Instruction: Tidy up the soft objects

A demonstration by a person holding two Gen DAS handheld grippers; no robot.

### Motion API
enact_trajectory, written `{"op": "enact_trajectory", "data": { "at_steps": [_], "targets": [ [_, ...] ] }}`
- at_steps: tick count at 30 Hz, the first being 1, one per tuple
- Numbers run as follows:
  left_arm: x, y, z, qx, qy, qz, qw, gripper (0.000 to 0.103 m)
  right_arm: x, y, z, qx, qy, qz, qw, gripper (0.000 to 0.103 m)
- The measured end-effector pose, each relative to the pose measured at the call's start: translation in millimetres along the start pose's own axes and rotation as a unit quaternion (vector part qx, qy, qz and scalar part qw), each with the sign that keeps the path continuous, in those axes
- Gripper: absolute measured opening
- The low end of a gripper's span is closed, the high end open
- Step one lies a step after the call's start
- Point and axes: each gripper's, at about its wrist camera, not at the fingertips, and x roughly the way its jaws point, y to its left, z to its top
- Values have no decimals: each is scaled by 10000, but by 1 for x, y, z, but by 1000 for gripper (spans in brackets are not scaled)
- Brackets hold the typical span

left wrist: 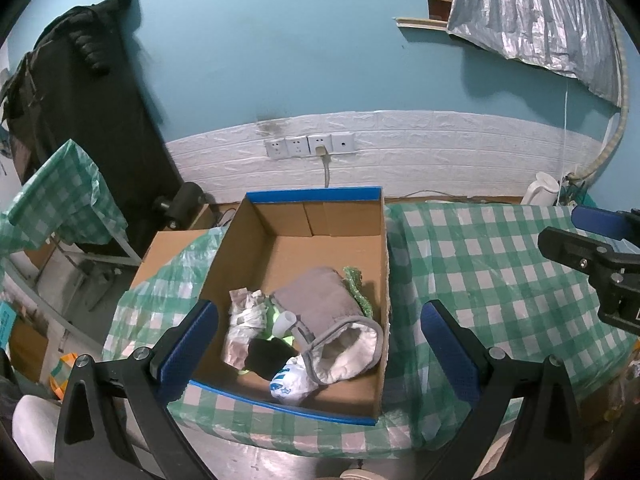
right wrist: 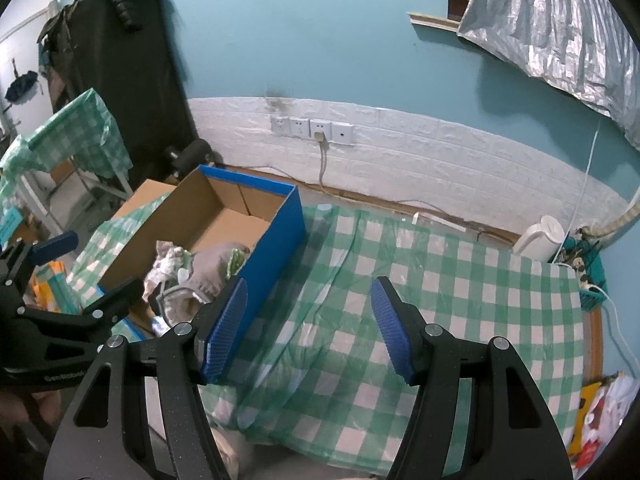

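Observation:
A cardboard box (left wrist: 384, 240) with blue rim sits on the green checked tablecloth (left wrist: 500, 272). Inside lie a grey fleece slipper (left wrist: 336, 320), a green scrubby cloth (left wrist: 356, 286), a black sock (left wrist: 268, 354), a crumpled white wrapper (left wrist: 246, 316) and a white-blue plastic bag (left wrist: 290, 382). My left gripper (left wrist: 320, 328) is open and empty, hovering above the box's near end. My right gripper (right wrist: 308, 308) is open and empty above the bare cloth, right of the box (right wrist: 280, 232). The soft items also show in the right wrist view (right wrist: 200, 272).
A white kettle (right wrist: 540, 240) stands at the table's far right by the wall. Wall sockets with a plugged cable (left wrist: 320, 148) sit behind the box. A second checked table (left wrist: 60, 196) and dark hanging clothes (left wrist: 80, 80) are at the left.

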Motion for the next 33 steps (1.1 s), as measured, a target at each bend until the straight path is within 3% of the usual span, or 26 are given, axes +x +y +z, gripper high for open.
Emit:
{"op": "enact_trajectory", "data": {
  "at_steps": [33],
  "targets": [
    [-2, 0, 0, 12, 18, -5, 10000, 102, 0, 2, -1, -43, 25, -10, 10000, 64]
  ]
}}
